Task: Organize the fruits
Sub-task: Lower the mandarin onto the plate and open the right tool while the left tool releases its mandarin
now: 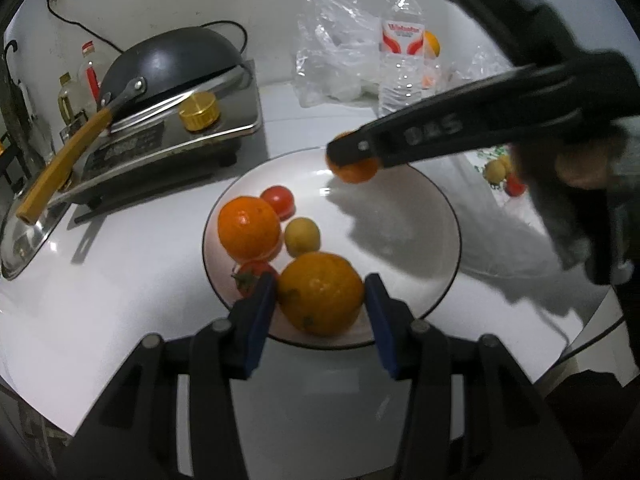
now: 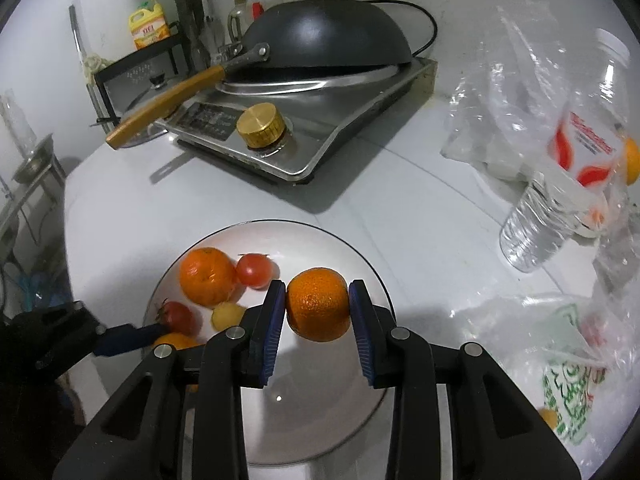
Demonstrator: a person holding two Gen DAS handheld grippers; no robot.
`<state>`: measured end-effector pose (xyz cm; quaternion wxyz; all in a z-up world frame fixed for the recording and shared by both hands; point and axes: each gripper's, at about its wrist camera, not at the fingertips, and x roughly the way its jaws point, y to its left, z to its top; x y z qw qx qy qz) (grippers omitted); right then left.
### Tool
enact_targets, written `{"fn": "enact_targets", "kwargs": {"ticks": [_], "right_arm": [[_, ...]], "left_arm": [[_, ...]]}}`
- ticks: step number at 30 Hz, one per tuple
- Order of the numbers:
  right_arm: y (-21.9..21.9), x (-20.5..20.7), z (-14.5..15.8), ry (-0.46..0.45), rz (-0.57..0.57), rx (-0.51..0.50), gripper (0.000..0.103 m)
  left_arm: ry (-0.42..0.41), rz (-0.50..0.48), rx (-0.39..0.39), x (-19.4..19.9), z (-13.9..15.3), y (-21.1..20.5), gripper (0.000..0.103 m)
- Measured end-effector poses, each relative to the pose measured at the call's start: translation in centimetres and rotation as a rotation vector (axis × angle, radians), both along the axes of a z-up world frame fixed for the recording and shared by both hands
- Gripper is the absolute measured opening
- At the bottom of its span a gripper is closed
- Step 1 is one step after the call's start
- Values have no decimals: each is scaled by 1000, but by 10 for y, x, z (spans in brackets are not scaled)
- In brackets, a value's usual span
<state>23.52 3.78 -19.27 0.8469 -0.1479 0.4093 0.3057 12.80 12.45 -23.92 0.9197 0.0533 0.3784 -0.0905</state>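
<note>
My left gripper sits at the near edge of the white plate, blue pads flanking the big yellow-orange fruit. The left pad looks to be touching its skin; on the right there seems a thin gap, so I can't tell if it's really pinching or just bracketing it. That fruit rests on the plate's near-left part.

Just beyond it, still left half of the plate: a deep orange, a red tomato far of that, a small yellow fruit between the orange and the big fruit, and a second tomato with green stem by my left pad.

Moving right, my right gripper has a small orange pinched tight between both pads, squarely in the middle, held up off the plate over its far-right part. In the left wrist view that same orange pokes out under the dark finger over the plate's far rim.

Off the plate: induction cooker with an upturned wok far left, water bottle and clear plastic bags far centre-right. One more orange sits behind the bottle. Far right, a printed bag with some fruit in it, blurred.
</note>
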Motion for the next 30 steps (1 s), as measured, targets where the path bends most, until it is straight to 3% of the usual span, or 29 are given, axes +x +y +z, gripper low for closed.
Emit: {"fn": "enact_targets", "kwargs": {"ticks": [14,19,23,30], "right_arm": [[29,15,-21,-37,-7,-61,35],[32,14,-22,-30,-7,-73,36],[33,10,-21,-7,9,-66,45],[27,-1,-10,-12,12,-43,45]], "left_arm": [[3,-14,-15,0,1,3,47],[5,-2,-24,-2,1,5,47],[0,13,-24,-4,3,6,47],[-15,22,-17,-10,9,5,47]]}}
